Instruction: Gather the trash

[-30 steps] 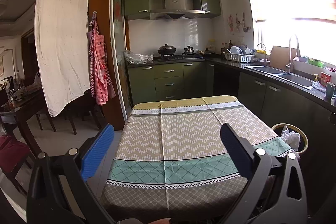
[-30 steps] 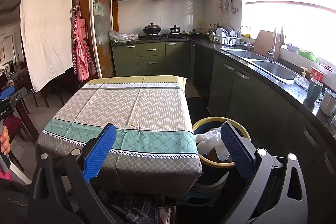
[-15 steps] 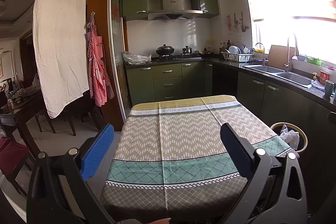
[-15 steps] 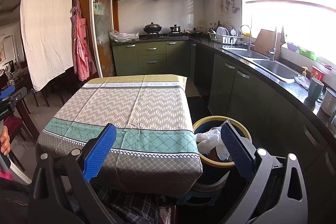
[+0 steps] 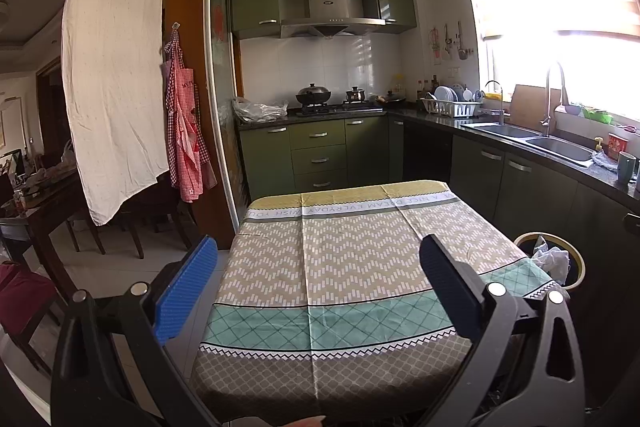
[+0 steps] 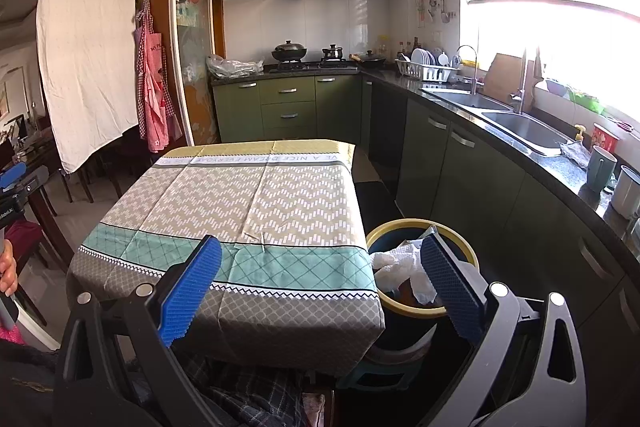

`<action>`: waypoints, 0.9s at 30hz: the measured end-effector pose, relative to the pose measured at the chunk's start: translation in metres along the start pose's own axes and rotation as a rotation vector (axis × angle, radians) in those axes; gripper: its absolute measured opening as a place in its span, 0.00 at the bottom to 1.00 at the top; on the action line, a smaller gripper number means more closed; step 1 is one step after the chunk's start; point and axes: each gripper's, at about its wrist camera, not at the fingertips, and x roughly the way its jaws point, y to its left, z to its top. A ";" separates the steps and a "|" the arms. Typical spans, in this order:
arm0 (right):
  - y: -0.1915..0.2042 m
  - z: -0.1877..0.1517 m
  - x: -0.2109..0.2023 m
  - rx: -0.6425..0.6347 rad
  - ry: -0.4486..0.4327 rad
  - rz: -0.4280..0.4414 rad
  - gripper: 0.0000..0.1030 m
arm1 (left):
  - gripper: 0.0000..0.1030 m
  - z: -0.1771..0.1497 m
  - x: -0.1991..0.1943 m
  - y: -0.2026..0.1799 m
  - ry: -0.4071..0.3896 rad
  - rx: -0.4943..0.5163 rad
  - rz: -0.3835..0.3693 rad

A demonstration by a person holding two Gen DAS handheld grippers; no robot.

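A yellow-rimmed trash bin (image 6: 380,231) stands on the floor at the table's right side, with crumpled white paper (image 6: 394,267) inside. It also shows in the left wrist view (image 5: 576,259) with the paper (image 5: 554,259). The patterned tablecloth on the table (image 6: 256,199) carries no loose trash that I can see. My left gripper (image 5: 318,287) is open and empty above the table's near edge. My right gripper (image 6: 320,281) is open and empty above the table's near right corner, beside the bin.
Dark green kitchen cabinets and a counter with a double sink (image 6: 504,115) run along the right. A stove with pots (image 6: 308,57) stands at the back. A red apron (image 5: 186,143) and white sheet (image 5: 114,83) hang left. A dark dining table and chairs (image 5: 44,211) are at the far left.
The left wrist view has shifted slightly to the left. The right gripper has barely moved. Both grippers remain open and empty.
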 end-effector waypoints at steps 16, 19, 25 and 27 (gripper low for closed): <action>0.001 0.000 0.000 0.004 0.002 -0.002 0.95 | 0.94 -0.001 0.002 -0.001 0.002 0.012 -0.008; 0.001 0.000 0.000 0.006 0.003 -0.002 0.95 | 0.93 -0.001 0.002 -0.001 0.002 0.012 -0.009; 0.002 0.000 0.000 0.008 0.004 -0.005 0.95 | 0.94 -0.001 0.001 -0.002 0.003 0.012 -0.010; 0.003 -0.001 0.000 0.009 0.004 -0.004 0.95 | 0.94 -0.001 0.001 -0.001 0.003 0.013 -0.012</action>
